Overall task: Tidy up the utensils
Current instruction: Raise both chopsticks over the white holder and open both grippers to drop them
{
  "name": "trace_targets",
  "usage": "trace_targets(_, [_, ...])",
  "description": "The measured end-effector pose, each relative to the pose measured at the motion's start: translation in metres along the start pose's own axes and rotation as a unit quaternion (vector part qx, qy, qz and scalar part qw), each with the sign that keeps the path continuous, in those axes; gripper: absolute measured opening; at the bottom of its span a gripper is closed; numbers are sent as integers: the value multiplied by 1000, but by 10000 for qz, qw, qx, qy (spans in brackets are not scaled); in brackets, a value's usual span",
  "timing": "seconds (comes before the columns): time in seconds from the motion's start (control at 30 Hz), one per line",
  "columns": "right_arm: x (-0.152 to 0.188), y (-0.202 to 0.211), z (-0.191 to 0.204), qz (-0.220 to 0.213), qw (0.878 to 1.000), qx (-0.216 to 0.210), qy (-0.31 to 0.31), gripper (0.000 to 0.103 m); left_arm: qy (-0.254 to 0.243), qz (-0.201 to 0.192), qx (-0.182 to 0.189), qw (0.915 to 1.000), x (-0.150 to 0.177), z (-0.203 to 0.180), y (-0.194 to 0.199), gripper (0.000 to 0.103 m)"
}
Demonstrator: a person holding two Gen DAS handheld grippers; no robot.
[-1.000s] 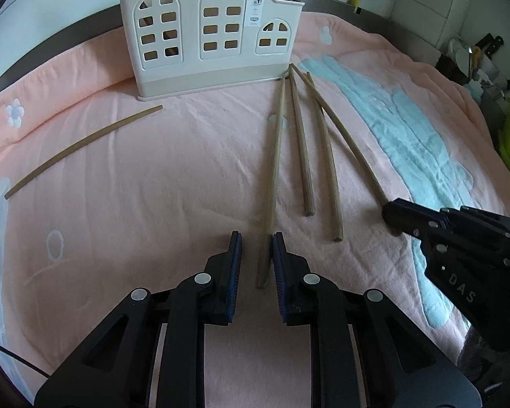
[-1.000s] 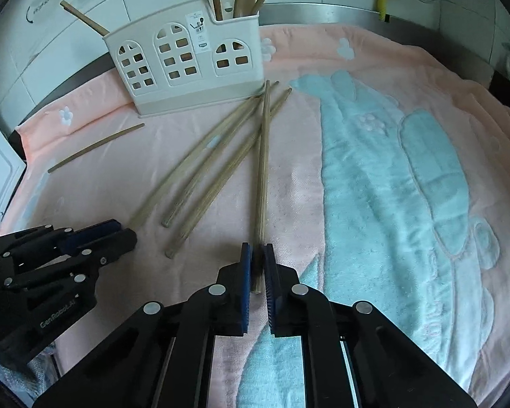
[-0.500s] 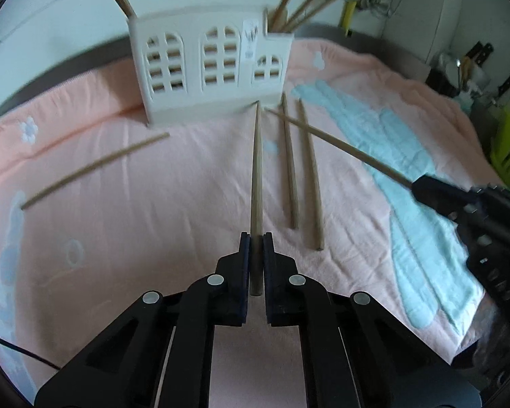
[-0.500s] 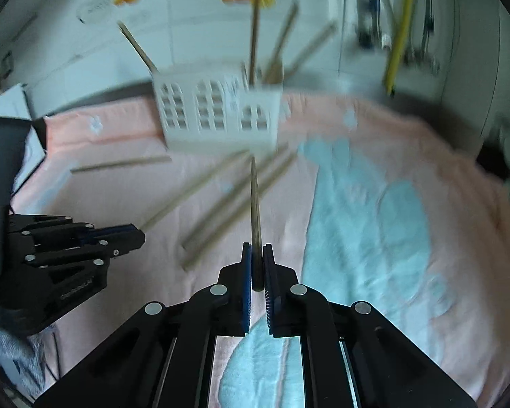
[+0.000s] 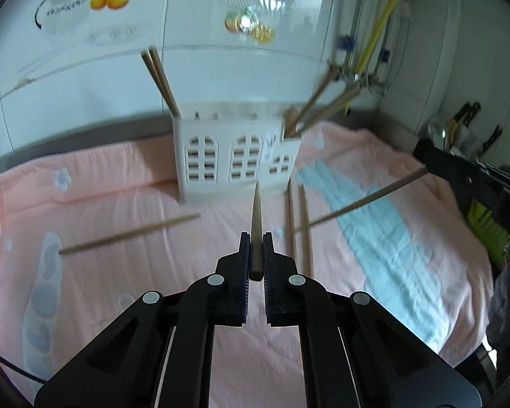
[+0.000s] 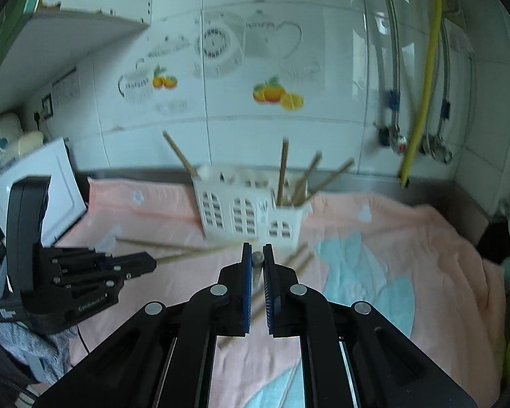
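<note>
Each gripper holds one chopstick. The left gripper point(image 5: 256, 250) is clenched on a chopstick point(image 5: 256, 214) whose tip points toward the foot of the holder point(image 5: 236, 156), raised off the towel point(image 5: 119, 289). The right gripper point(image 6: 256, 265) grips the second chopstick point(image 6: 257, 258), seen almost end-on between its pads; from the left wrist view this stick point(image 5: 363, 200) slants in the air across the blue patch. The white holder stands upright at the back of the towel, near the wall, with two sticks point(image 5: 159, 78) leaning out of its left end and several sticks point(image 5: 323, 105) fanned from its lower right compartment. So part of the sorting looks done. Left to do: the two held sticks must go in, and three loose ones lie on the towel, one point(image 5: 129, 233) to the left and a pair point(image 5: 299, 224) just right of the left gripper.
</note>
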State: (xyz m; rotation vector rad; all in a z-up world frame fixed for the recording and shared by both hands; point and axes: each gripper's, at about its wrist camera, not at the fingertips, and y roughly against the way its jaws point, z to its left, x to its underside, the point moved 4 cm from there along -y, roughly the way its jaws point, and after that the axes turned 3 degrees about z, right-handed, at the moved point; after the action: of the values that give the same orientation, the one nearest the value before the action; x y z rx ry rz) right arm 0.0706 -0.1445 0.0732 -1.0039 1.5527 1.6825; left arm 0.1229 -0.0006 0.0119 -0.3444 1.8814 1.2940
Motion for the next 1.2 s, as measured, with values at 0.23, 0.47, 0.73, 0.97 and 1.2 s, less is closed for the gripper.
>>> trace_targets(0.23, [-48, 6, 2, -570, 9983, -98, 31, 7, 114, -532, 155, 9984, -32, 3, 27, 5])
trace_targets(0.47, [-96, 14, 5, -1150, 9933, -44, 60, 7, 245, -1074, 294, 9935, -61, 12, 60, 5])
trace_targets(0.73, [-129, 6, -2, -1433, 9888, 390, 128, 7, 482, -1610, 185, 9856, -90, 36, 89, 5])
trace_targets(0.97, [-130, -28, -9, -1033, 9926, 585, 258, 7, 685, -1931, 104, 9787, -108, 55, 93, 5])
trace_targets(1.2, [-126, -57, -11, -639, 9960, 565, 255, 7, 745, -1699, -106, 9826, -116, 70, 62, 5])
